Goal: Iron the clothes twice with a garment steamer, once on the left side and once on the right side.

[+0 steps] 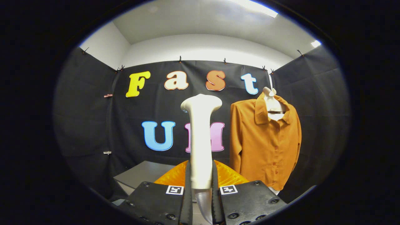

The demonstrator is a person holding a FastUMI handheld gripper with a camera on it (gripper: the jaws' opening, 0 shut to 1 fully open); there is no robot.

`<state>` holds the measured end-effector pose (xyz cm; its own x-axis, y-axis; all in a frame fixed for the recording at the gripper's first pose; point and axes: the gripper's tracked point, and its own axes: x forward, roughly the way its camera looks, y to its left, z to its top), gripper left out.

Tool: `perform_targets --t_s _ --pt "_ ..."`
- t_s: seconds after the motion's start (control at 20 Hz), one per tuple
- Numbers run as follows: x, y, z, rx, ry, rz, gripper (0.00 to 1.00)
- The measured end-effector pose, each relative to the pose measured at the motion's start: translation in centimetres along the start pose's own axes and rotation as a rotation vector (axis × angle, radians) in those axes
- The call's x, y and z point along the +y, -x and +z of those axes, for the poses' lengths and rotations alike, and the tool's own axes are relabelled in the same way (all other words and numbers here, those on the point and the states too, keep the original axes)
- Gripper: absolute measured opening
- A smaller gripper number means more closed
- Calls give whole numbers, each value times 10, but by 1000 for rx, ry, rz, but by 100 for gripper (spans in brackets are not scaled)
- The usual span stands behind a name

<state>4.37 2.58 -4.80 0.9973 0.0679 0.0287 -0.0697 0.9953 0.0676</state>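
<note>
The lower end of the cream-white plastic garment steamer (201, 140) drops out of sight between the fingers of the hand-held gripper (200, 187), so its base and any cord cannot be made out. Both fingers press against its handle from either side, clamped tight on it, and the steamer stands upright between them, its broad rounded head at the top. Whether the head faces forward or back is hard to tell.

Beyond the fingers and off to the right hangs the rust-orange long-sleeved button-up shirt (265, 140), on a pale hanger form (272, 104) against the black cloth wall. Its collar lies open, a row of small buttons runs down the front, and both sleeves fall straight. The hem is partly cut off low down.

Just ahead on the left, a grey counter (140, 175) is partly hidden behind the fingers.
</note>
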Motion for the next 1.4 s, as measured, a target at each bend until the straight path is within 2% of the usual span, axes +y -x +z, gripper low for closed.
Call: perform_targets --t_s 0.25,0.6,0.85,1.4 --pt "-71 11 25 -66 5 -71 27" --pt "-149 7 12 -68 -1 -135 27" --pt "-182 -17 -13 -21 -32 -143 27" --pt "-224 -53 -73 49 -59 -148 27"
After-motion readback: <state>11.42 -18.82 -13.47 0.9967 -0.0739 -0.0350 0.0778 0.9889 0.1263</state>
